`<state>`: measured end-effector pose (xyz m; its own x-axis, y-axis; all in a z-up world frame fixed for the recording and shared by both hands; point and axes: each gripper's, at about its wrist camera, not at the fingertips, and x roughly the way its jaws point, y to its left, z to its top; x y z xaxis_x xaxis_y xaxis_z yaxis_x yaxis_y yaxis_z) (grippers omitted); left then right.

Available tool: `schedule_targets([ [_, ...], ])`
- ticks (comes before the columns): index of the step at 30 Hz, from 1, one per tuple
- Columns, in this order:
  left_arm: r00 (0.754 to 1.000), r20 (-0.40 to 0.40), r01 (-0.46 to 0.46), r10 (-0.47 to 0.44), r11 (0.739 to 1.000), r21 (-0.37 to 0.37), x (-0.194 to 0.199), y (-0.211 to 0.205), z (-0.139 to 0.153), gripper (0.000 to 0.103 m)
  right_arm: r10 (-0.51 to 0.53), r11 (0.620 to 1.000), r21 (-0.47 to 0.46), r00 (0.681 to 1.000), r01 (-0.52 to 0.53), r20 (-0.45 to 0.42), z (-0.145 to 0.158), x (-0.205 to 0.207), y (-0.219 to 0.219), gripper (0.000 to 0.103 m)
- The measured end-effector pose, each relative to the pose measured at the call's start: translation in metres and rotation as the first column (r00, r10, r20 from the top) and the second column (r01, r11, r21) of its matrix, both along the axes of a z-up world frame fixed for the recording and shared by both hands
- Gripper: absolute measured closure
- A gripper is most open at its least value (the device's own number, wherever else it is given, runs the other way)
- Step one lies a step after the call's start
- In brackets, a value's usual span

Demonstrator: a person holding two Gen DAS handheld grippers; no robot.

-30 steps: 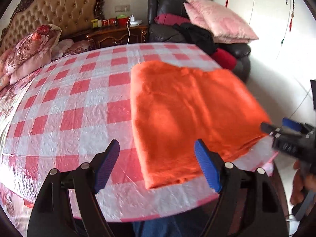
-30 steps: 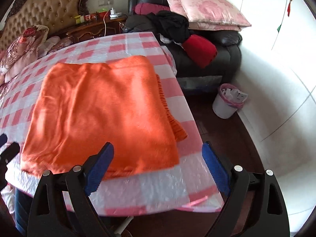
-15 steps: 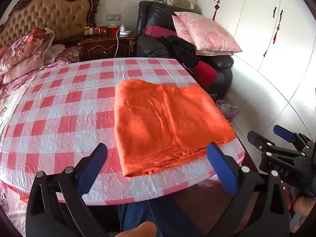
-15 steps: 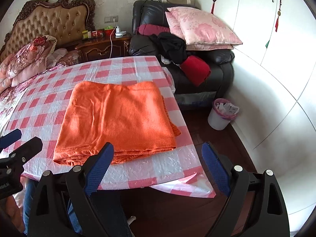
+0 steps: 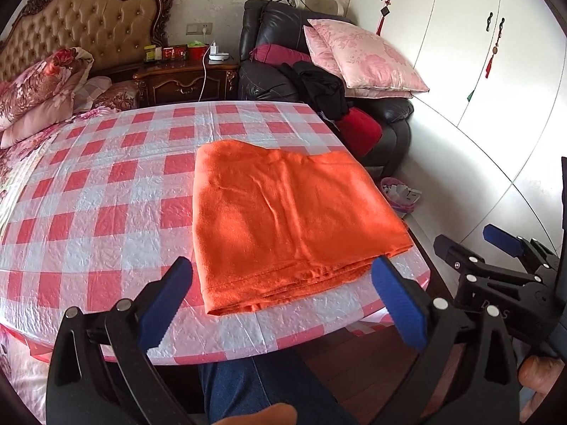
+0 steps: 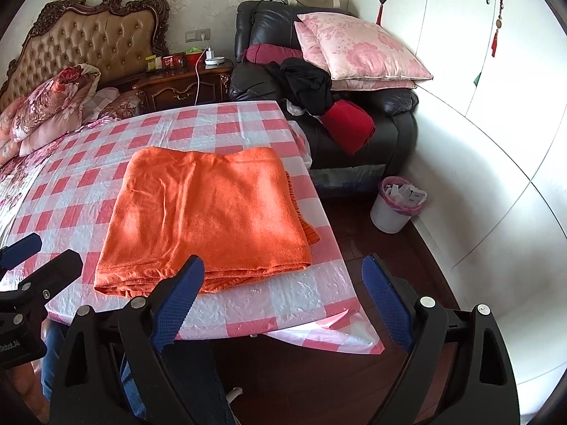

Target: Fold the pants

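We see the folded orange pants (image 5: 283, 219) flat on the checked table (image 5: 106, 184), left claw (image 5: 283, 301) and right claw (image 6: 283, 294) both wide, holding nothing.

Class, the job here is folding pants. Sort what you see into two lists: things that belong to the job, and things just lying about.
Belongs to the job:
orange pants, folded on the checked tablecloth
left gripper, jaws open
right gripper, jaws open

Just lying about:
pink pillows
black armchair
waste bin
nightstand

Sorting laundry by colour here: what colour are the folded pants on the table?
Plain bright orange pants, seen best in the right wrist view.
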<state>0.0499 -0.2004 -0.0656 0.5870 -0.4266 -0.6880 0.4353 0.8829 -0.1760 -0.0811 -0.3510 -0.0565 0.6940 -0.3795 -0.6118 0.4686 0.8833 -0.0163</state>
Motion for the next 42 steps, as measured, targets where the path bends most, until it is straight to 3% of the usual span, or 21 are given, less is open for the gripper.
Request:
schedule_targets([
  [42, 1.0, 0.005, 0.006, -0.007, 1.0, 0.014, 0.001, -0.0027, 0.0002, 0.002, 0.002, 1.0, 0.008, 1.0, -0.002, -0.001, -0.0094, 0.0007, -0.0005, 0.016],
])
